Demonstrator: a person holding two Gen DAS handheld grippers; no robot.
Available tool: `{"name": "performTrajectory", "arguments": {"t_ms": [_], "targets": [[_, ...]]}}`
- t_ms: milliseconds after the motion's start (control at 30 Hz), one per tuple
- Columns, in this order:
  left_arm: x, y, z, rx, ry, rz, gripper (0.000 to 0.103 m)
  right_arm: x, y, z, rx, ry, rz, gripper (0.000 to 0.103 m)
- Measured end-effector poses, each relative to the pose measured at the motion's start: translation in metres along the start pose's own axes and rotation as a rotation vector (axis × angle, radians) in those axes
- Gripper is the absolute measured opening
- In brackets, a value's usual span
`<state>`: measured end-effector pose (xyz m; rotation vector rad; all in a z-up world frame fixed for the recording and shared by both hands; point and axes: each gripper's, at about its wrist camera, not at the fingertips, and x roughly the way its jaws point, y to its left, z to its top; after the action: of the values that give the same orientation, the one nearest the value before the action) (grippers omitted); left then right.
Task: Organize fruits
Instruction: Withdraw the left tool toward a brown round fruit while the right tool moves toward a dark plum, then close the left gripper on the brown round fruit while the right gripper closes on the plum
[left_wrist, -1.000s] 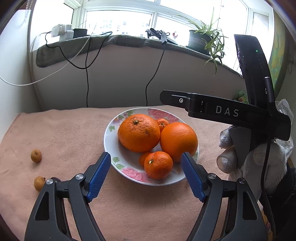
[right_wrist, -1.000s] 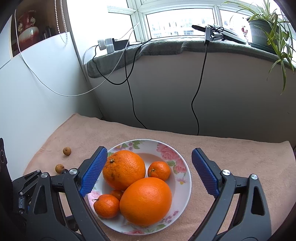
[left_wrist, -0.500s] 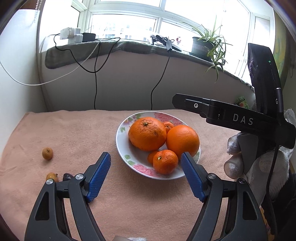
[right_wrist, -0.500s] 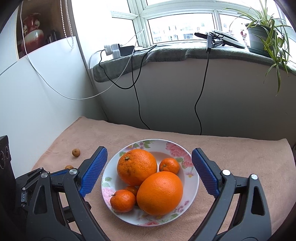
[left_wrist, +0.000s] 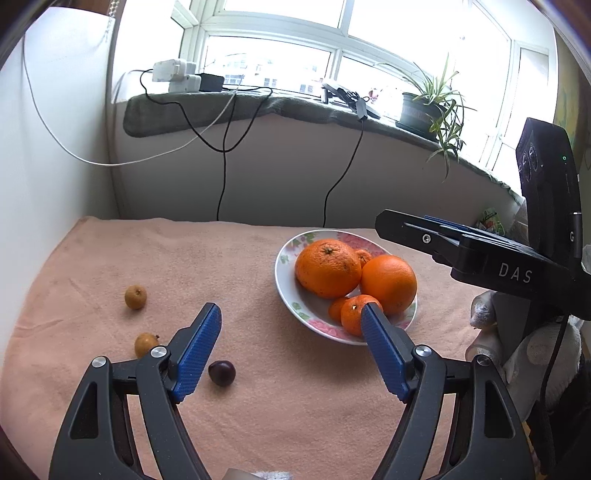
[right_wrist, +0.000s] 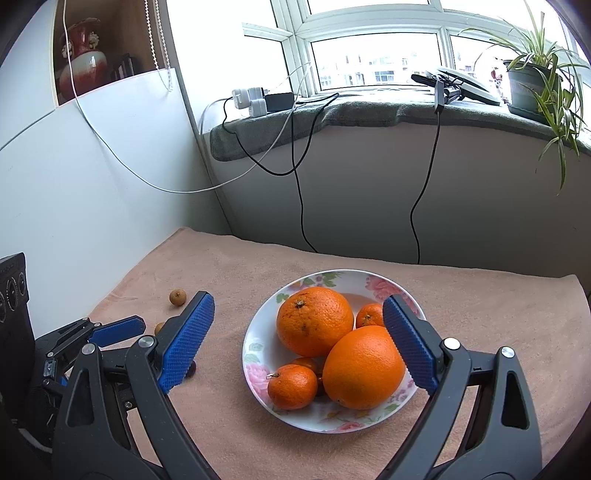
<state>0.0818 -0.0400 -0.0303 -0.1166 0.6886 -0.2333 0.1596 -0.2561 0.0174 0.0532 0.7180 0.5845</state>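
A floral plate (left_wrist: 286, 291) (right_wrist: 258, 354) on the pink cloth holds two big oranges (left_wrist: 327, 267) (right_wrist: 364, 367) and several small tangerines (right_wrist: 291, 386). On the cloth left of the plate lie two small yellow-brown fruits (left_wrist: 135, 296) (left_wrist: 146, 343) and a dark plum (left_wrist: 221, 373). My left gripper (left_wrist: 291, 349) is open and empty above the cloth, the plum just inside its left finger. My right gripper (right_wrist: 299, 336) is open and empty, hovering above the plate. In the left wrist view the right gripper (left_wrist: 417, 236) shows side-on at the right, over the plate's far edge.
A white wall panel (right_wrist: 74, 192) borders the cloth on the left. A grey wall with hanging cables (left_wrist: 221, 177) stands behind. The sill above carries chargers (left_wrist: 173, 75) and a potted plant (left_wrist: 421, 110). A gloved hand (left_wrist: 517, 332) holds the right gripper.
Both grippers have drawn back and swung left. The plate now sits farther off and to the right in the left wrist view, and the plum and small fruits have come into fuller view.
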Motion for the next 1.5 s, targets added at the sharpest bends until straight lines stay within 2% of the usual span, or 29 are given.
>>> {"name": "performTrajectory", "arguments": {"t_ms": [333, 800, 933, 1000, 1033, 1133, 1167, 1267, 1433, 1500], "targets": [[-0.013, 0.033, -0.009, -0.035, -0.004, 0.051, 0.078, -0.001, 0.034, -0.01, -0.06, 0.005, 0.018, 0.095], [-0.026, 0.109, -0.044, -0.16, 0.052, 0.131, 0.078, 0.008, 0.077, -0.039, -0.098, 0.067, 0.135, 0.095], [-0.025, 0.123, -0.05, -0.188, 0.064, 0.132, 0.075, 0.015, 0.092, -0.048, -0.125, 0.096, 0.169, 0.095], [-0.023, 0.125, -0.051, -0.191, 0.07, 0.125, 0.068, 0.02, 0.099, -0.053, -0.141, 0.113, 0.183, 0.094], [-0.022, 0.126, -0.051, -0.193, 0.073, 0.118, 0.067, 0.022, 0.102, -0.055, -0.149, 0.122, 0.188, 0.09], [-0.018, 0.129, -0.051, -0.206, 0.08, 0.09, 0.066, 0.032, 0.11, -0.062, -0.165, 0.155, 0.198, 0.089], [-0.016, 0.129, -0.05, -0.208, 0.084, 0.082, 0.065, 0.035, 0.112, -0.063, -0.168, 0.164, 0.198, 0.083], [-0.008, 0.129, -0.049, -0.213, 0.1, 0.06, 0.052, 0.047, 0.115, -0.068, -0.177, 0.21, 0.209, 0.063], [0.002, 0.126, -0.045, -0.199, 0.115, 0.031, 0.048, 0.062, 0.119, -0.075, -0.189, 0.25, 0.208, 0.058], [0.006, 0.126, -0.043, -0.196, 0.121, 0.028, 0.042, 0.067, 0.119, -0.076, -0.191, 0.261, 0.204, 0.052]]}}
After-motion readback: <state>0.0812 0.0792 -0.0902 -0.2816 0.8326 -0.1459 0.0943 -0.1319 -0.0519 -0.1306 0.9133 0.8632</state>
